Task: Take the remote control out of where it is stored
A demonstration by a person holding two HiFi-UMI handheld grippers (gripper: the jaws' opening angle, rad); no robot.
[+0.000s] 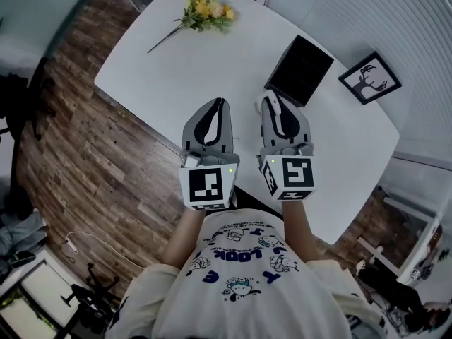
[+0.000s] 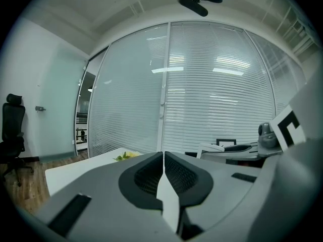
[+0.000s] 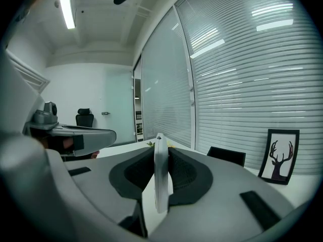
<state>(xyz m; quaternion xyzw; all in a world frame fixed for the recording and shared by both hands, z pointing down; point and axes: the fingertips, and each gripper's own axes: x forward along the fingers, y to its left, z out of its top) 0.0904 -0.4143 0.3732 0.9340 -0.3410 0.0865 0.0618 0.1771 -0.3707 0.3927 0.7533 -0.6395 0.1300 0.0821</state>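
Two claws are hovering side by side over the white table point(image 1: 169, 83), one in each of my hands. I am pinching the remote point(image 3: 160, 178) in my right claw point(image 3: 161, 153). The remote is a thin white slab, seen edge-on and standing upright between the two dark pads. Both pads are pressing against its flat faces, and its top end is poking out just past the jaw tips.

My left claw point(image 2: 163, 155) is carrying nothing. Its jaws are pressing together along a thin seam, and only the pale table is showing beyond them.

From my head camera, the remote is riding in the air above the table, near the closest corner of a flat black box point(image 1: 300, 69). It is not touching the box. The box is lying on the table ahead of my right claw.

A framed picture of a deer point(image 1: 369, 78) is sitting to the right of the box, close to the table's far edge. A bunch of yellow flowers point(image 1: 206, 13) is lying at the far end, well apart from both claws.

Closed blinds point(image 2: 212, 95) are filling the glass wall behind the table. A black office chair point(image 2: 12, 130) is standing off to the left, on the wooden floor point(image 1: 92, 161).
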